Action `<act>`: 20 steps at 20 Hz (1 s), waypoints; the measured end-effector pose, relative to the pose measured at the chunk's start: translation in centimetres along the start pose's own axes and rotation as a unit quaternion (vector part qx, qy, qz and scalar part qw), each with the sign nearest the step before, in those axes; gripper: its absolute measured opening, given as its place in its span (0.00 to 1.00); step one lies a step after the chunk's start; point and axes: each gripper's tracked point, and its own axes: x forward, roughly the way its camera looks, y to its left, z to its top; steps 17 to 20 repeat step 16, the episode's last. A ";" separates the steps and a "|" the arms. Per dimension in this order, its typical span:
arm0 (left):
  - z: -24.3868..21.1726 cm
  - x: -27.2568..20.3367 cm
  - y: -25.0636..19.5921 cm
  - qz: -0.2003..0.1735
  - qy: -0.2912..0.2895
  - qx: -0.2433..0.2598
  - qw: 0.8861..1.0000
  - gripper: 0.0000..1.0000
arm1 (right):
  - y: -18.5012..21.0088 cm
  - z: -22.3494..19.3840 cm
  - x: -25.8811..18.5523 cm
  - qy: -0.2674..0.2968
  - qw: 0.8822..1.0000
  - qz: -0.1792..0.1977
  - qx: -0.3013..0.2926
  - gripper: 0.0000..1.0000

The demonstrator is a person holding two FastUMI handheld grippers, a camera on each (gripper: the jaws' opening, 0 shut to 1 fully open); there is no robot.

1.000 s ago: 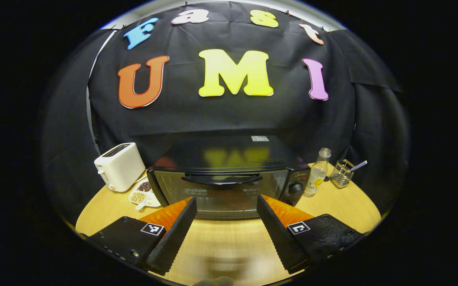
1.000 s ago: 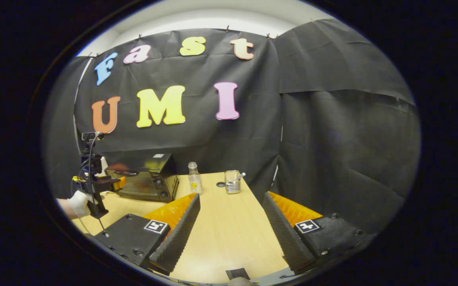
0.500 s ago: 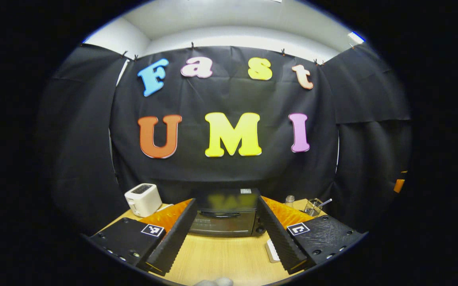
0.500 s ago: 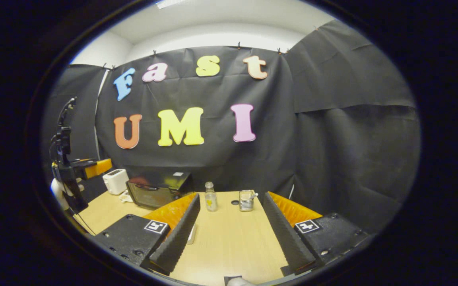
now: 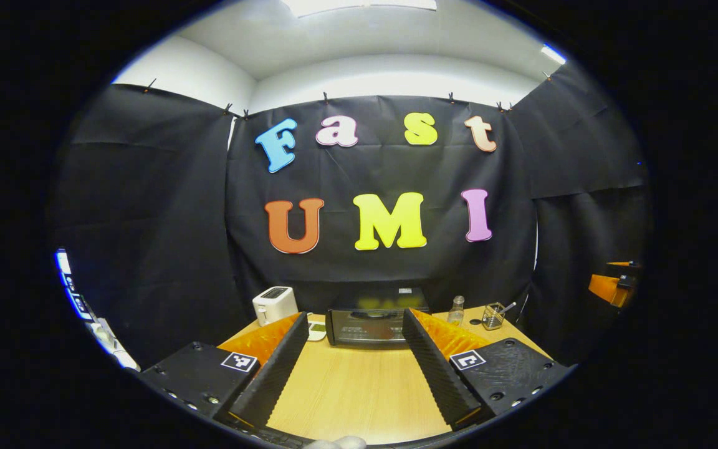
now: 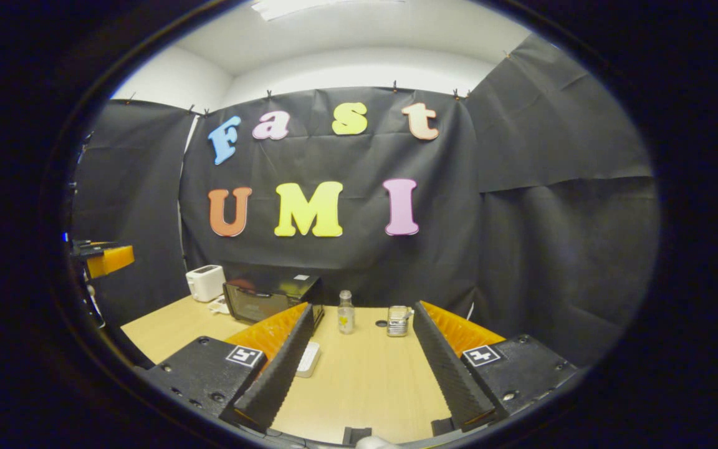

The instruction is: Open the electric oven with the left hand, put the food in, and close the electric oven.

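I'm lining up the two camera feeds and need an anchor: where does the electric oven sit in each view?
Left gripper view: the electric oven sits centre, at the table's far edge, between this gripper's fingers.
Right gripper view: the electric oven sits left of centre, above the left finger.
Shared landmark: the white toaster stands just left of it in both.

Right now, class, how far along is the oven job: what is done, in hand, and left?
Done: nothing certain. The oven is shut, and its dark window hides any food. In hand: nothing. The left tongs and right tongs are open, empty and back from it. Left: probably everything, judging by the white item lying on the table.
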 end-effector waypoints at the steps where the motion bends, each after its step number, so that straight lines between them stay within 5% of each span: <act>1: 0.0 -0.6 0.1 0.002 0.000 0.004 1.000 0.96 | 0.1 -0.2 -0.3 0.003 1.000 0.002 0.003 1.00; 9: 0.2 -0.4 -0.5 -0.038 -0.003 0.006 0.999 0.96 | 0.8 1.5 -2.4 -0.008 0.999 -0.032 -0.002 0.98; 20: 0.3 -1.2 1.8 -0.043 -0.004 0.004 0.999 0.97 | 2.2 1.7 -4.1 -0.003 0.999 -0.049 0.004 0.97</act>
